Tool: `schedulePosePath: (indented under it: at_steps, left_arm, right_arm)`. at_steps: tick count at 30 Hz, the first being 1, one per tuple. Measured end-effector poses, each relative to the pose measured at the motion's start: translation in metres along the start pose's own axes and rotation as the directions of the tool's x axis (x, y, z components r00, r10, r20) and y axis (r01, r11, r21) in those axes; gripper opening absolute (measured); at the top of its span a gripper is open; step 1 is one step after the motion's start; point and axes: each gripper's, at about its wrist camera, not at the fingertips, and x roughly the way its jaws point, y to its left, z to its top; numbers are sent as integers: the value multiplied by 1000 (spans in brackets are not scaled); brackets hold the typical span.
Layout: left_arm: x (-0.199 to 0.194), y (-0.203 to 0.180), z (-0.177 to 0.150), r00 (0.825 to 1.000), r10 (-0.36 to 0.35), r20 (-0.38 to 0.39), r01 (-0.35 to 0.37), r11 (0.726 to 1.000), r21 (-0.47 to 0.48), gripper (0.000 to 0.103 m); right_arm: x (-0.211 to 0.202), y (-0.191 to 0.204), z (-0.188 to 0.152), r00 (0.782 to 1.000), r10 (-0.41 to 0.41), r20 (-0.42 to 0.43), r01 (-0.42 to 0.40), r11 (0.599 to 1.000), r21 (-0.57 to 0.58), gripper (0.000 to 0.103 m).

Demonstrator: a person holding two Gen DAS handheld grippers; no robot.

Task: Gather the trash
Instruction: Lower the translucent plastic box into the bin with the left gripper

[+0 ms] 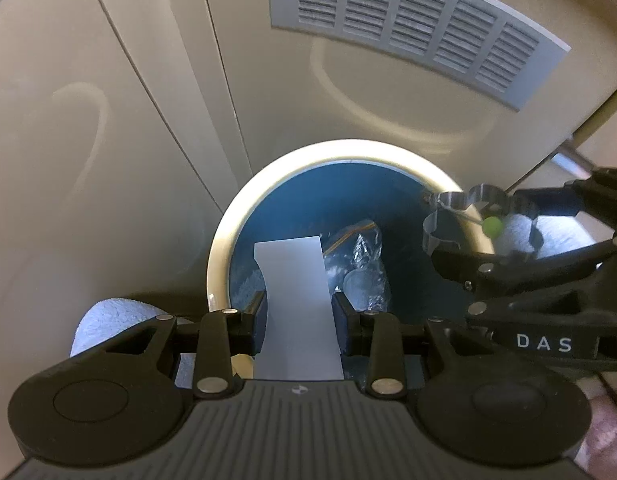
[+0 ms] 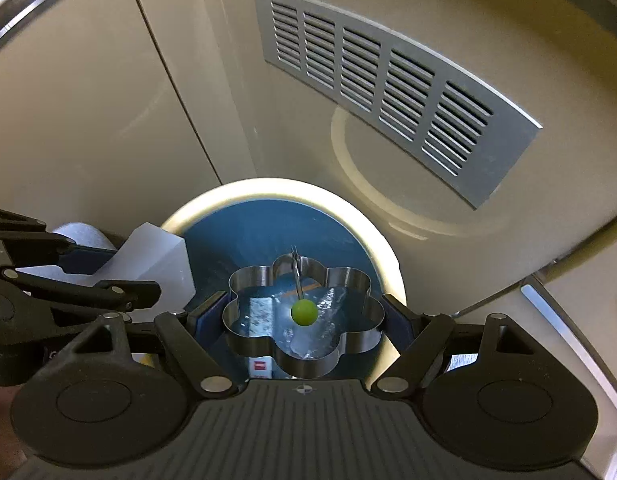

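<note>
Cream cabinet front point(image 2: 108, 120) fills the background in both views, w/ a grey slotted vent grille point(image 2: 388, 88) up on the right. Below it stands a round bin point(image 2: 212, 204), cream rim, blue liner inside; clear crumpled plastic wrap point(image 1: 360, 268) and other bits lie at the bottom. Both grippers point steeply down over the bin mouth, side by side. Left gripper point(image 1: 298, 312) is clenched on a flat pale-grey plastic piece point(image 1: 296, 300), one edge cut in a curve, pads pressing its two sides; piece hangs over the bin opening, near the left rim. Right gripper point(image 2: 304, 312) stands wide, jaws grasping a flower-shaped steel ring mould point(image 2: 302, 316) across its outer petals, held level right above the bin centre. A thin wire handle rises from the ring's far petal and ends in a small green ball point(image 2: 304, 313) over the ring's middle. White towelling cloth point(image 1: 108, 320) shows behind the left gripper's outer finger. Small white box w/ red mark point(image 2: 260, 366) visible low inside bin, contents too blurred to tell.
</note>
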Motion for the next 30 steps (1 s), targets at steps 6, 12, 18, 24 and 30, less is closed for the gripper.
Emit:
schedulePosePath:
  at_steps: [6, 12, 18, 24, 30]
  left_arm:
    - [20, 0, 4, 999, 12, -37, -11, 1000, 25, 38]
    - [33, -2, 3, 997, 28, -66, -25, 999, 44, 37]
    - [45, -2, 6, 995, 45, -86, -41, 998, 50, 37]
    - [56, 4, 5, 990, -25, -141, 25, 1000, -8, 38]
    - [60, 11, 6, 987, -44, -152, 38, 998, -44, 41]
  right_arm:
    - [18, 4, 6, 999, -23, -45, 22, 1000, -14, 82]
    - [31, 2, 7, 997, -26, -74, 23, 999, -37, 82]
    - [38, 8, 9, 995, -35, -93, 30, 998, -54, 82]
    - [46, 6, 10, 993, -41, -110, 35, 998, -56, 82]
    - [46, 4, 11, 993, -35, -109, 31, 999, -37, 83]
